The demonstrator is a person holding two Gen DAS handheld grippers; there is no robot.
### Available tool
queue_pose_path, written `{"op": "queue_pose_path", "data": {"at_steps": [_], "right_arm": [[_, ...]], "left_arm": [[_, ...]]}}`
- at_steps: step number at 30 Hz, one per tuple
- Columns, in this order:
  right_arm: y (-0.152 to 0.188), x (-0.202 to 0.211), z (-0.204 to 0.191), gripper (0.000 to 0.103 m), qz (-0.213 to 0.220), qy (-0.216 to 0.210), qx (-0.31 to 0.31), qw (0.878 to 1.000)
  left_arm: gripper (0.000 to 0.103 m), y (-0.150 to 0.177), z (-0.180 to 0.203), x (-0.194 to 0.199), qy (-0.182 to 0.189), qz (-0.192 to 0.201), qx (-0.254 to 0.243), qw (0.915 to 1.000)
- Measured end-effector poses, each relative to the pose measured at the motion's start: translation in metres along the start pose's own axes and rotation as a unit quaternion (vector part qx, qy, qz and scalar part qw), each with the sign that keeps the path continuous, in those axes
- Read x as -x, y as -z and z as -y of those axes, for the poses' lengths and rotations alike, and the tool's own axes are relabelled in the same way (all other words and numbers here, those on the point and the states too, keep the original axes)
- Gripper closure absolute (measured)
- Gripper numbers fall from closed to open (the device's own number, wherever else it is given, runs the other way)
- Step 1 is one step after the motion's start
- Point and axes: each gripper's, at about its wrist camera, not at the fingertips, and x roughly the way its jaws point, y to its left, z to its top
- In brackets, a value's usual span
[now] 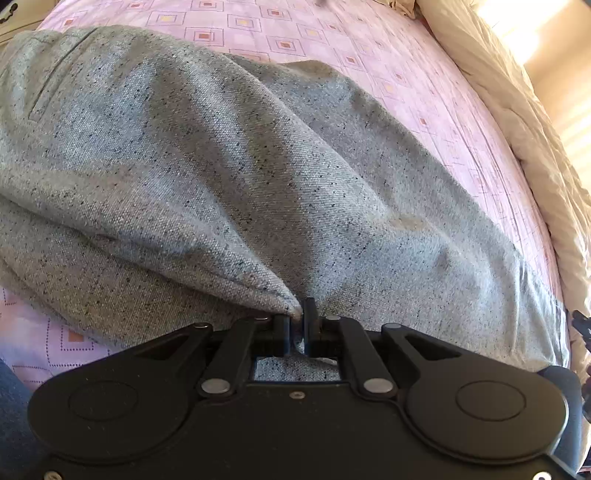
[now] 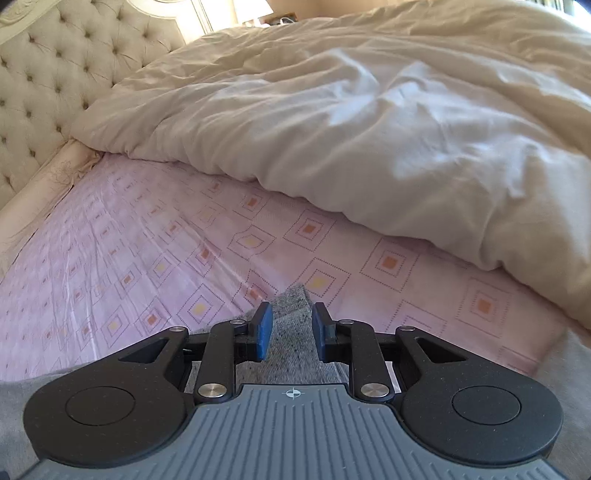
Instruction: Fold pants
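A pink bedsheet (image 2: 147,236) printed with dotted squares around orange and yellow centres covers the bed. A rumpled cream duvet (image 2: 369,122) lies heaped along its far side, overlapping the sheet's edge. A tufted, buttoned cream headboard (image 2: 48,74) stands at the left, with a lamp (image 2: 253,11) behind it.

The grey pants (image 1: 207,155) ran off the left wrist view's left edge, and their near part was hidden behind the left gripper (image 1: 295,325). In the right wrist view, the right gripper (image 2: 291,326) covered all but one corner of the pants. The duvet (image 2: 369,122) hid the far bed sheet (image 2: 129,236) and was cut off at the right edge.
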Motion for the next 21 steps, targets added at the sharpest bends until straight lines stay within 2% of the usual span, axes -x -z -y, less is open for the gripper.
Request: {"op": "queue_pose_path", "data": {"at_steps": [6,7,8,9,13,15,16,17,18,21], "right_arm": [[0.008,-0.005,0.001,0.080,-0.026,-0.015,0.007,1.000],[0.010,-0.004,0.000,0.083,-0.026,-0.023,0.014,0.999],[0.012,-0.001,-0.003,0.096,-0.019,-0.031,0.025,0.999],[0.014,0.003,-0.007,0.103,-0.009,-0.033,0.038,0.999],[0.014,0.015,-0.024,0.103,0.019,-0.025,0.082,0.996],[0.012,0.016,-0.031,0.099,0.020,-0.014,0.109,0.994],[0.010,0.015,-0.033,0.094,0.014,-0.001,0.116,0.993],[0.008,0.011,-0.030,0.075,0.007,0.011,0.114,0.993],[0.006,0.009,-0.026,0.063,0.007,0.019,0.108,0.994],[0.005,0.002,-0.007,0.061,0.004,0.014,0.069,0.998]], "left_arm": [[0.092,0.004,0.002,-0.007,-0.007,0.003,-0.010,0.9999],[0.092,0.004,0.003,-0.007,-0.009,0.004,-0.012,0.9999],[0.092,0.002,0.006,-0.010,-0.010,0.004,-0.013,0.9999],[0.092,0.002,0.007,-0.010,-0.011,0.005,-0.014,0.9998],[0.093,0.003,0.014,-0.008,-0.011,0.010,-0.015,0.9998],[0.093,0.004,0.014,-0.008,-0.012,0.012,-0.020,0.9996],[0.093,0.004,0.015,-0.008,-0.014,0.013,-0.023,0.9995],[0.093,0.005,0.016,-0.008,-0.016,0.013,-0.026,0.9995],[0.093,0.005,0.017,-0.009,-0.017,0.014,-0.027,0.9994],[0.093,0.005,0.018,-0.010,-0.015,0.014,-0.025,0.9995]]}}
